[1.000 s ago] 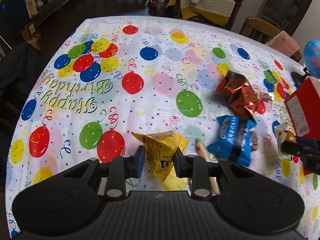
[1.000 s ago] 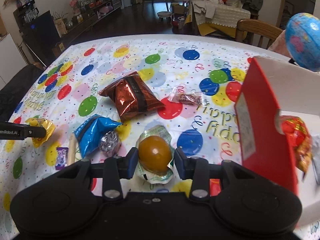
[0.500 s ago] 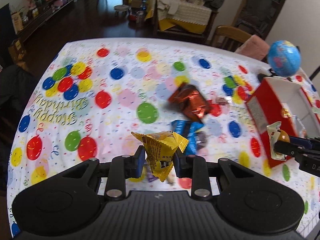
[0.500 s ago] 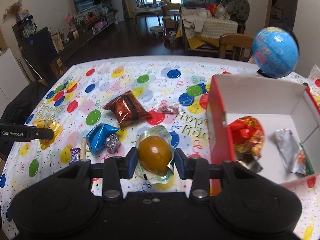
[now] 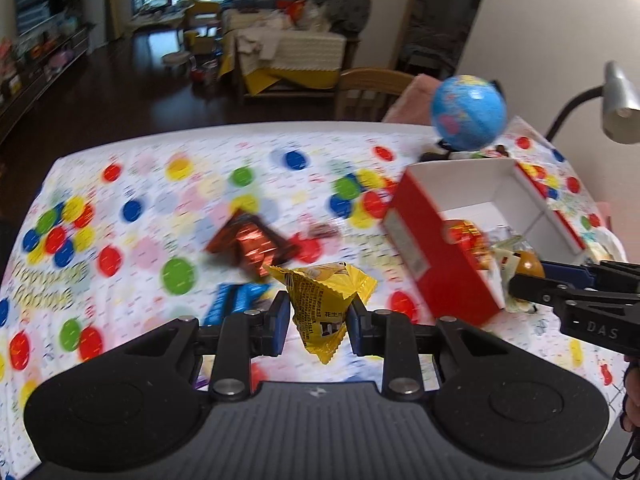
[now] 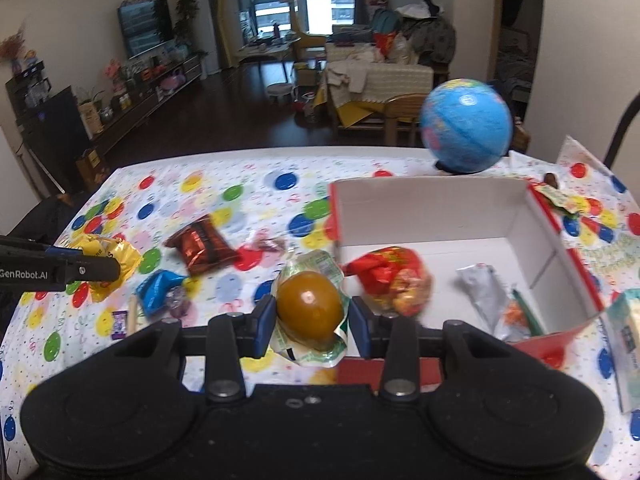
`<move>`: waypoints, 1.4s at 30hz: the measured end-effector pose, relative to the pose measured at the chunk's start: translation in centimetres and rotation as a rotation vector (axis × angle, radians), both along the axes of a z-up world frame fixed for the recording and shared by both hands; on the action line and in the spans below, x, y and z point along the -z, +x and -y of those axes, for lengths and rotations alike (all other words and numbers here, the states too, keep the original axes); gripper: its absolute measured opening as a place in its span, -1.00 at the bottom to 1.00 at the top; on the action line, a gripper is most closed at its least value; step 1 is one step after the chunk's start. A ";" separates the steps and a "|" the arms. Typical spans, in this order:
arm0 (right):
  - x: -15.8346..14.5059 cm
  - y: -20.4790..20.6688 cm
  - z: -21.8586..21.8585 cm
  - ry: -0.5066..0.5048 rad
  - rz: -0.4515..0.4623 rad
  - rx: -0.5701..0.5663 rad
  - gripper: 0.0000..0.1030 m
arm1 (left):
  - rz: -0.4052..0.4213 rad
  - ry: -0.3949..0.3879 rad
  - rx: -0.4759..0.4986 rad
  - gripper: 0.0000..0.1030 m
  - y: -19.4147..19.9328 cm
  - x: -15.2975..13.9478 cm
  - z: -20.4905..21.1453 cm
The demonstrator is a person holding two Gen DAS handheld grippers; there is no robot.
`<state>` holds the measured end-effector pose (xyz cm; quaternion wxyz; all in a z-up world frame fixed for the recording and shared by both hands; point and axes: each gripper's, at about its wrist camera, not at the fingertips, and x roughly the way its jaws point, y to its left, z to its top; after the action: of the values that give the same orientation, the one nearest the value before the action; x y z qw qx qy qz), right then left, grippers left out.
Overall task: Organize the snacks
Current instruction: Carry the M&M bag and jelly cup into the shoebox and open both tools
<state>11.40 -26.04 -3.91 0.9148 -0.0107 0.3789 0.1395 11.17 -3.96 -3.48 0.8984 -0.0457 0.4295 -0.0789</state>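
Balloon cloth (image 6: 248,184) holds loose packets while the box (image 6: 432,196) has a few; my left gripper (image 5: 318,314) clamps a yellow bag (image 5: 324,300), my right gripper (image 6: 310,316) a wrapped egg (image 6: 310,306).

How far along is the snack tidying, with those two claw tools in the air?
Partly done. The red box already holds a red-wrapped snack and a silver packet. In hand: the left gripper grips a yellow M&M's bag, and the right gripper grips a packaged brown egg. Still on the tablecloth: a copper-brown packet, a blue packet and a few small candies.
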 end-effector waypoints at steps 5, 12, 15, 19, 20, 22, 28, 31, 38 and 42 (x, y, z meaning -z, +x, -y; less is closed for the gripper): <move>-0.5 0.2 3.0 -0.003 0.015 0.038 -0.26 | 0.021 -0.002 0.051 -0.44 0.6 -0.9 4.1; -0.6 1.1 6.9 -0.020 0.029 0.087 -0.26 | 0.017 0.006 0.100 -0.44 2.0 -1.0 9.0; -0.3 1.6 8.6 -0.038 0.036 0.105 -0.26 | 0.015 0.010 0.120 -0.44 2.5 -1.0 10.9; 0.2 2.6 10.9 -0.054 0.029 0.137 -0.26 | 0.002 0.021 0.145 -0.44 3.5 -0.5 13.5; 0.4 2.9 11.5 -0.059 0.027 0.147 -0.26 | -0.004 0.021 0.154 -0.44 3.9 -0.3 14.1; 0.9 3.4 12.6 -0.063 0.020 0.163 -0.26 | -0.008 0.028 0.167 -0.44 4.4 0.0 15.2; 2.4 5.2 14.9 -0.061 -0.009 0.215 -0.26 | -0.030 0.063 0.199 -0.44 6.3 1.4 18.5; 3.2 6.2 15.8 -0.057 -0.022 0.224 -0.26 | -0.039 0.079 0.215 -0.44 7.3 2.0 19.9; 4.7 8.1 17.1 -0.050 -0.060 0.222 -0.25 | -0.072 0.097 0.262 -0.44 9.4 3.6 23.0; 5.4 9.2 17.5 -0.049 -0.079 0.220 -0.24 | -0.096 0.114 0.280 -0.44 10.5 4.8 24.3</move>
<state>20.56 -43.51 -9.26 0.9083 0.0140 0.4170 0.0290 21.67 -28.25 -8.24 0.8581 0.0619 0.4780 -0.1769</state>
